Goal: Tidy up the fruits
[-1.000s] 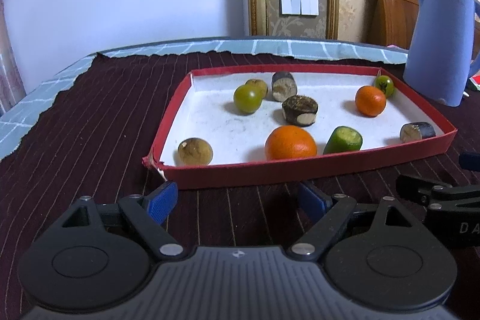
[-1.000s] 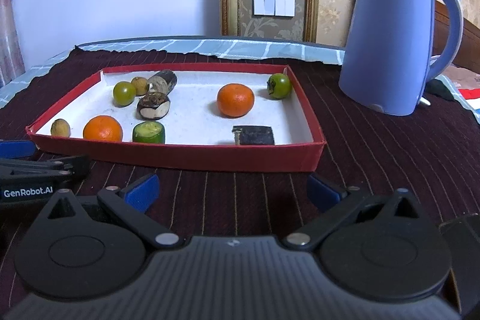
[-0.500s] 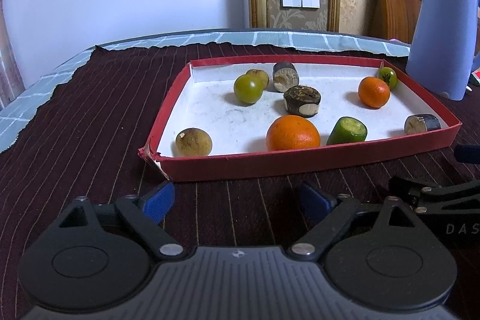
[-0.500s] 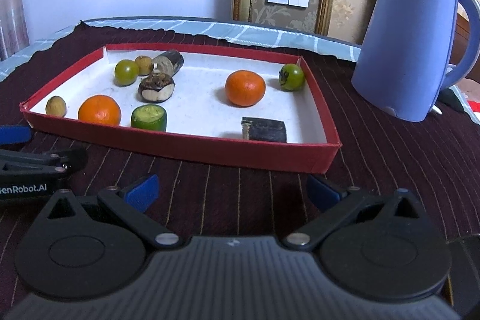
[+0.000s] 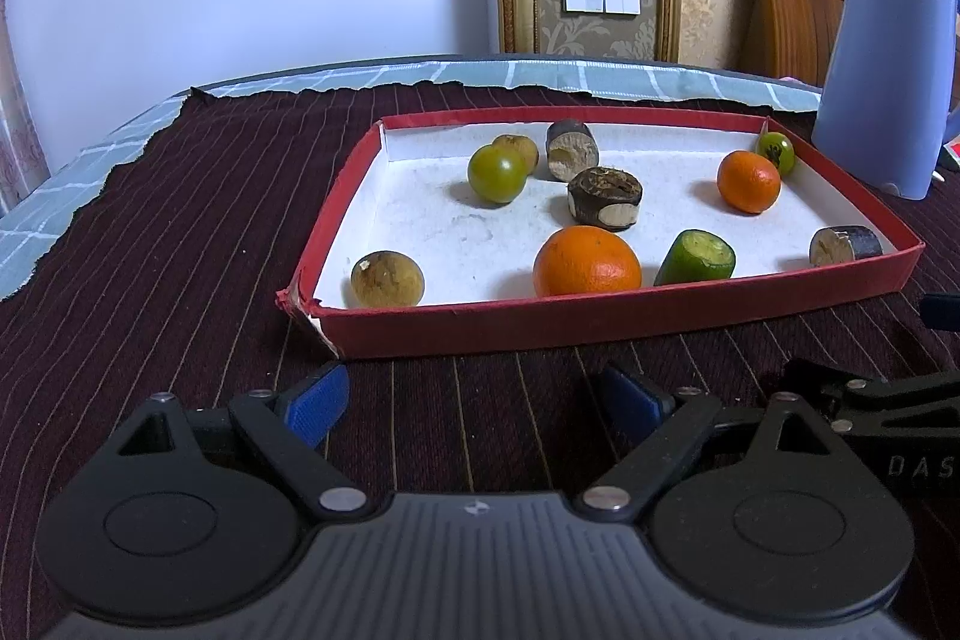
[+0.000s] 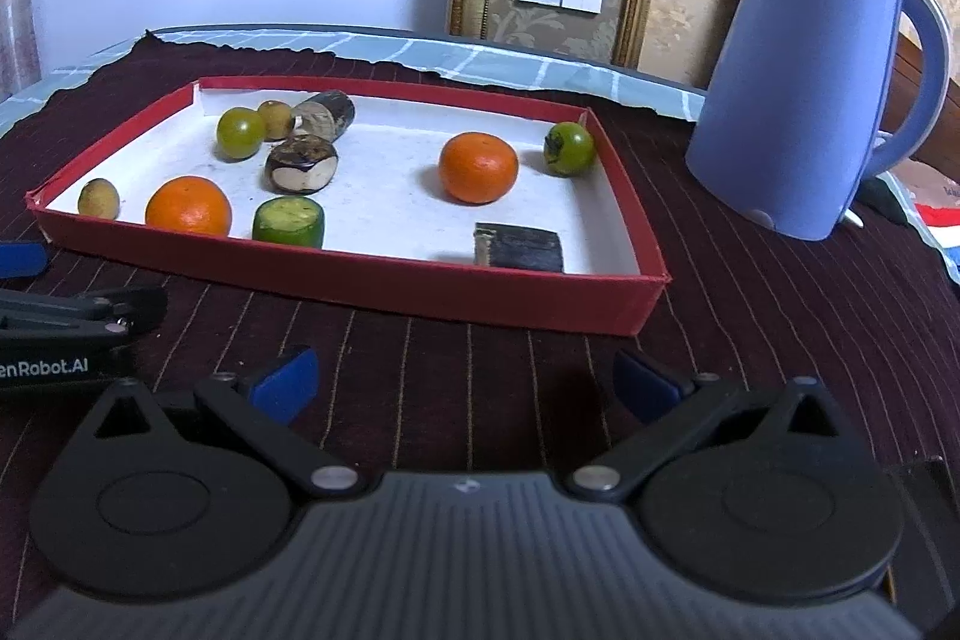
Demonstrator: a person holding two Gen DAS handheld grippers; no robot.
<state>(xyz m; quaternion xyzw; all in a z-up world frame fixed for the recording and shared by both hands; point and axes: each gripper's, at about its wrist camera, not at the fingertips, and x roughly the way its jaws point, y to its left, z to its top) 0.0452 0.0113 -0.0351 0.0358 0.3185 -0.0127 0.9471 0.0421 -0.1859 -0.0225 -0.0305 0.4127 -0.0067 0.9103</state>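
A red tray (image 5: pixel 600 322) with a white floor sits on the dark striped surface (image 5: pixel 150 250), and all the fruits lie inside it. A big orange (image 5: pixel 587 262) rests near the front wall. Just beside it lies a green cut piece (image 5: pixel 696 259), tipped over, its flat cut end facing the camera. A smaller orange (image 6: pixel 478 167) sits further back, near a small green fruit (image 6: pixel 569 148) in the far corner. A dark short log piece (image 6: pixel 519 247) lies flat, its long side running left to right; what it is, is hard to tell. The left gripper (image 5: pixel 474 400) has its jaws wide with nothing between them. The right gripper (image 6: pixel 465 382) is the same.
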